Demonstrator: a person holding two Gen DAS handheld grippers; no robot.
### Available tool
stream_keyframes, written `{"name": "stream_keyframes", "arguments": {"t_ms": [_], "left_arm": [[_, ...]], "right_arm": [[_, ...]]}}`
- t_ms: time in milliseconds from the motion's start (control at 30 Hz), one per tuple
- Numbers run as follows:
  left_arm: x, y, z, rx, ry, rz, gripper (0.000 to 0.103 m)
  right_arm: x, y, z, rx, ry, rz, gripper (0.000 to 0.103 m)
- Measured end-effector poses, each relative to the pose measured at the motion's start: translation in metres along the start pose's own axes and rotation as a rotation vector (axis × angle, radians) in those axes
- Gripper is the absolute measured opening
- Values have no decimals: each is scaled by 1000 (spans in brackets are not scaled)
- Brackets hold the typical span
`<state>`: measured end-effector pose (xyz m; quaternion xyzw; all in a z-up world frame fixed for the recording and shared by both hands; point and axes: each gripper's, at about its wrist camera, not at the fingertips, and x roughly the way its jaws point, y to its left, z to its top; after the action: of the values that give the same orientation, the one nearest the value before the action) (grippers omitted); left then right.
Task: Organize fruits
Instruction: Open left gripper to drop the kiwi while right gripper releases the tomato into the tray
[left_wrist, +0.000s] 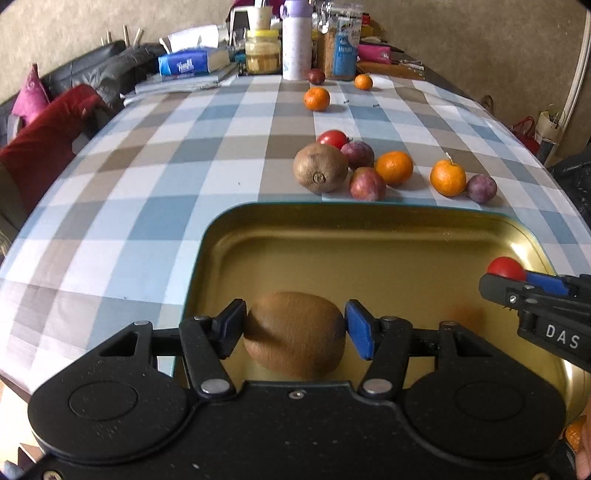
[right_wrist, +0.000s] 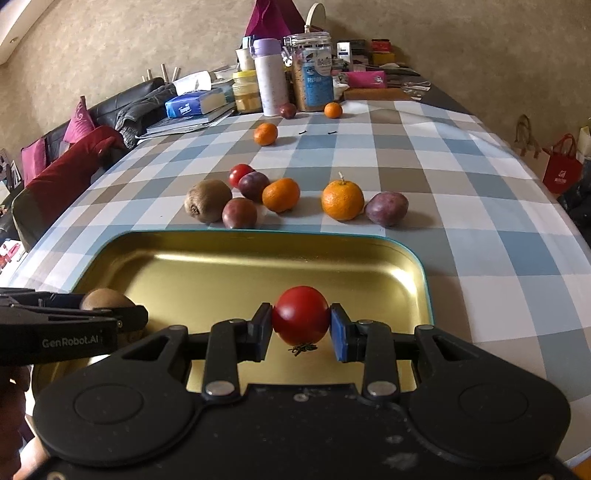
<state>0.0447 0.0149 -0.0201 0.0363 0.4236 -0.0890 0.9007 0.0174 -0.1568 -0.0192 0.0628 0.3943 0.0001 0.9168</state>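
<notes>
Now the left gripper (left_wrist: 295, 329) clamps a kiwi (left_wrist: 294, 334), the right gripper (right_wrist: 300, 326) a tomato (right_wrist: 301, 314). Lower both onto the gold tray (right_wrist: 229, 269) before releasing, well apart, so neither rolls.

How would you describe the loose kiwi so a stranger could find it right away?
Start at the gold tray on the checked tablecloth. Just beyond its far rim lies a cluster of fruit. The kiwi sits at its left end, the only brown, fuzzy fruit there.

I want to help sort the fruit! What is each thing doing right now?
Left gripper: shut on brown fuzzy kiwi, over the tray.
Right gripper: shut on round red tomato, over the tray.
Gold metal tray: no fruit lying in it.
Glass clip-top jar: closed.
</notes>
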Motion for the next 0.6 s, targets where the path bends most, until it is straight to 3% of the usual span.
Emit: {"name": "stream_keyframes", "arguments": {"t_ms": [200, 600], "left_arm": [[-13, -8, 4, 46, -68, 32, 62], [-11, -12, 0, 56, -33, 33, 67]], "right_arm": [[-1, -1, -2, 17, 15, 10, 35], [-9, 1, -2, 1, 2, 15, 35]]}}
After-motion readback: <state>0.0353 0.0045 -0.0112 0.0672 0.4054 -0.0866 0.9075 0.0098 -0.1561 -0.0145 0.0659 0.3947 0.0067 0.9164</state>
